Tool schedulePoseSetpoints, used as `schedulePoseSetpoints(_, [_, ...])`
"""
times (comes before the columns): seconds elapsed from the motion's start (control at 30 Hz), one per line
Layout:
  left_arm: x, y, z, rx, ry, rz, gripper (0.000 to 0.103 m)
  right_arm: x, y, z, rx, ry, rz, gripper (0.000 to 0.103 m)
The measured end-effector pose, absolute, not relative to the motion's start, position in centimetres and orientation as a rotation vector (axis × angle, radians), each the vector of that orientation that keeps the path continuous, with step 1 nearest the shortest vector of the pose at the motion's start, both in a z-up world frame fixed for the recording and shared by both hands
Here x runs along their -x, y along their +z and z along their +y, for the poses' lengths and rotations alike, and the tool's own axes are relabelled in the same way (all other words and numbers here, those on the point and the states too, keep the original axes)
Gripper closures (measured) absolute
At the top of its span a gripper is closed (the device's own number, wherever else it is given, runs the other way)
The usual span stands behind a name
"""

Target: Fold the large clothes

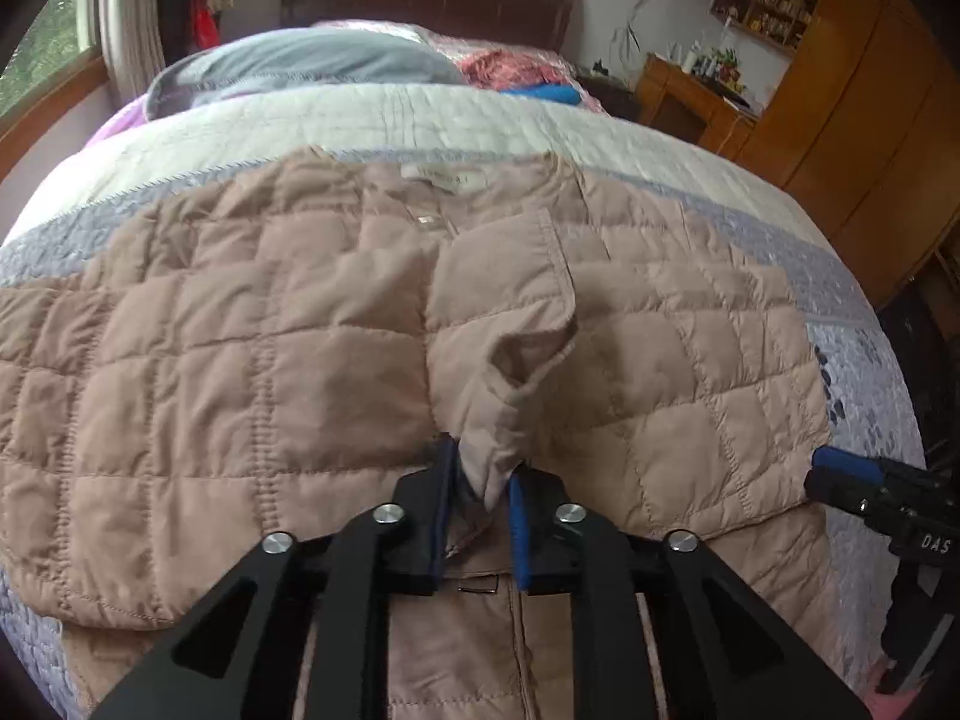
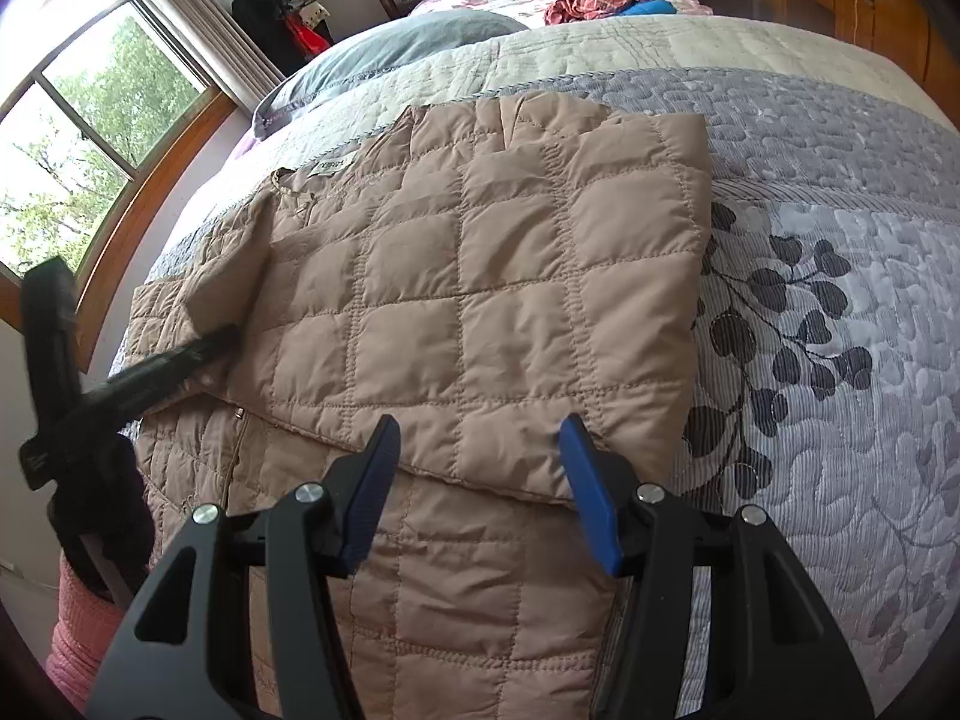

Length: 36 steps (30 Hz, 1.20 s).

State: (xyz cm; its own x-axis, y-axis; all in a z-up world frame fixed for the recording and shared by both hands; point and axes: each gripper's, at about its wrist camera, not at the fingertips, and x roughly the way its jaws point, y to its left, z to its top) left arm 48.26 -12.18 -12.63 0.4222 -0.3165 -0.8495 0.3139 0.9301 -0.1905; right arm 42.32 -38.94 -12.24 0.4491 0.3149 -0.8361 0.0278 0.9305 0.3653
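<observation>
One beige quilted jacket (image 1: 252, 324) of puffy square-stitched fabric lies spread on one bed, on a grey-lilac bedspread (image 2: 828, 192) with a dark leaf pattern. Both sleeves are folded in over the body, so two flaps meet near the middle, and one small cream label (image 1: 444, 179) shows at the collar, which points toward the dark wooden headboard (image 1: 420, 0).

There are two hand-held grippers, each black with two blue finger pads. The left gripper (image 1: 485, 483) is low over the middle of the jacket. The cuff end of one sleeve (image 1: 498, 420) stands bunched between its two pads; the pads are close together, and the cloth fills the narrow gap between them, so it looks gripped on both sides, though not tightly. In the right wrist view this gripper is only a dark blurred shape at the left edge of the jacket.

The right gripper (image 2: 483, 441) hovers above the near edge of the folded right flap. Its two pads stand wide apart and nothing is pinched between them; the fabric lies flat below them.

At the head of the bed lie one grey-blue pillow (image 1: 300, 63), one pink patterned cloth (image 2: 585, 0) and one bright blue cloth (image 2: 648, 6) beside it. One window (image 2: 90, 138) with a wooden frame shows green trees outside. One wooden cabinet (image 1: 852, 108) stands on the far side.
</observation>
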Motion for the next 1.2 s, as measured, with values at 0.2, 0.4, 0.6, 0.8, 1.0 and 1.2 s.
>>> schedulePoseSetpoints(0.2, [-45.7,-9.4,-8.6,0.162,-0.597,1.060,0.052,-43.2,-10.8,-37.5,-0.347,0.211,1.079,0.047])
schedulePoseSetpoints(0.4, [-45.3,-6.7,-0.9,-0.015,-0.217,0.973,0.052,-45.7,-9.1,-32.8,-0.335,0.328,1.102,0.047])
schedulePoseSetpoints(0.6, [-47.5,-11.1,4.4,-0.004,-0.109,1.091,0.052,-50.0,-10.0,-26.8,-0.361,0.438,1.198,0.047])
schedulePoseSetpoints(0.8, [-47.1,-13.2,3.8,-0.027,-0.128,1.053,0.051,-53.4,-13.8,-23.5,-0.383,0.432,1.300,0.070])
schedulePoseSetpoints(1.0, [-46.6,-11.5,4.6,0.024,-0.148,1.026,0.052,-52.7,-12.1,-23.5,-0.334,0.426,1.232,0.096])
schedulePoseSetpoints(1.2, [-46.4,-8.4,4.0,0.038,-0.160,0.952,0.052,-49.7,-6.5,-27.3,-0.303,0.385,1.086,0.096])
